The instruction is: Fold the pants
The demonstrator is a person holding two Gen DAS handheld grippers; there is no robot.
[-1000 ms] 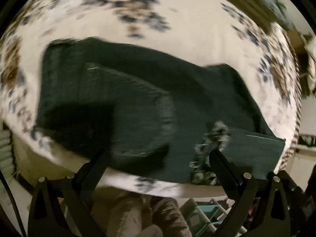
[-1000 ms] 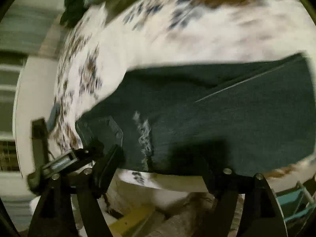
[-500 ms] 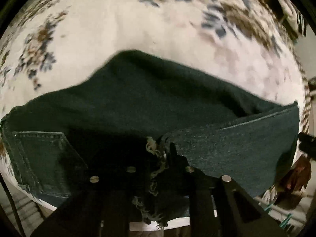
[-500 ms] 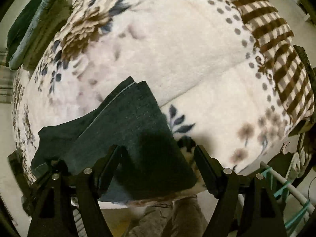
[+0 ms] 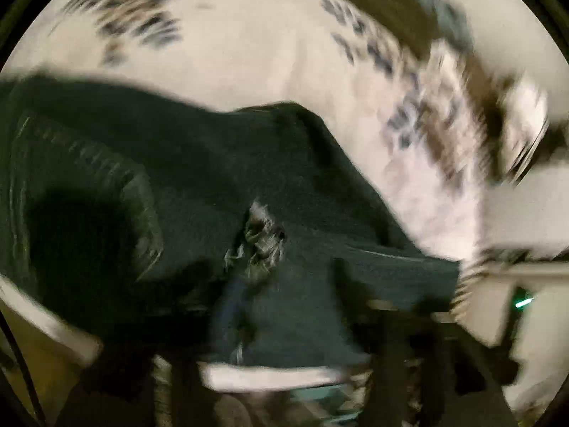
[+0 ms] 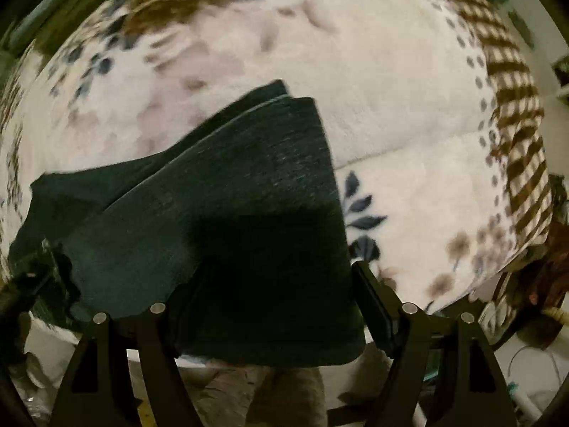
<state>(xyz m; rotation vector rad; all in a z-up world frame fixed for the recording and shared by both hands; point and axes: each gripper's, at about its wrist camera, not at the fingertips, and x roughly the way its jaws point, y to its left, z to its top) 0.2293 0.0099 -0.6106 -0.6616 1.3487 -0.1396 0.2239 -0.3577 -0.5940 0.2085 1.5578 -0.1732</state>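
Right claw (image 6: 270, 299) hangs open over dark green denim pants (image 6: 213, 192); left claw (image 5: 284, 306), blurred, is opening above the frayed tear (image 5: 263, 238). Snagging fringe could drag folded layers askew on the floral blanket (image 6: 391, 106).

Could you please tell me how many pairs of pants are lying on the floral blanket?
1: the dark denim pants lie folded at the near edge of the floral blanket, their frayed hem on top. Others may be out of frame.
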